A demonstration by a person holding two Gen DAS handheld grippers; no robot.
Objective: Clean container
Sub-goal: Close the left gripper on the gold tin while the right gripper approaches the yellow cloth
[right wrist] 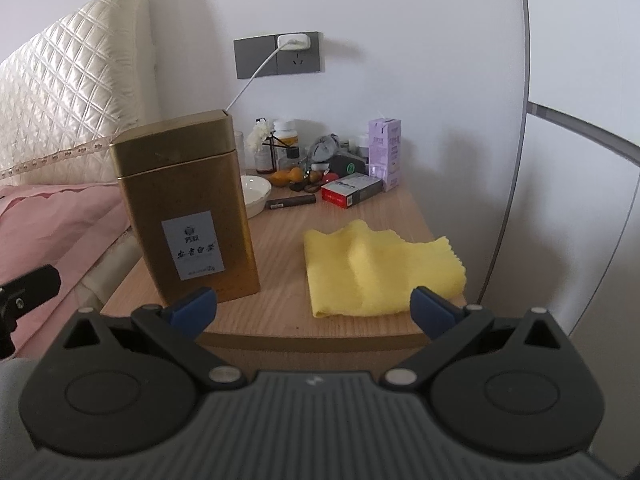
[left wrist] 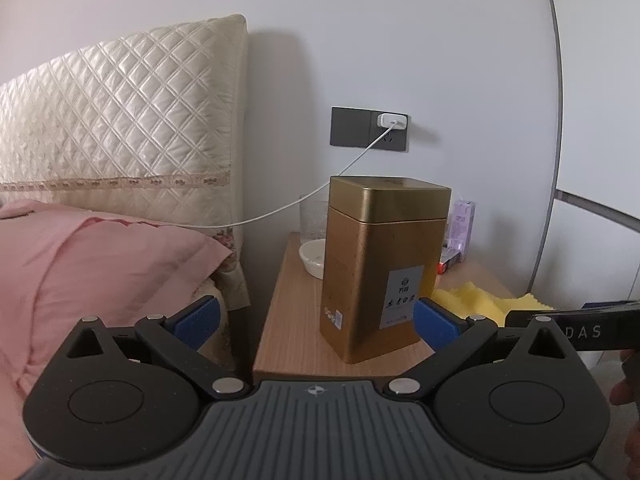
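Gold tin [right wrist: 186, 208] upright beside yellow cloth [right wrist: 380, 268]; both tools released, empty.

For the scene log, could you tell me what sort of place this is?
Most likely a bedroom: a quilted headboard and pink pillow sit beside a cluttered wooden nightstand.

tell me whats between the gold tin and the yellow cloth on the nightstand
Nothing: the right wrist view shows only bare wood of the nightstand between the gold tin and the yellow cloth.
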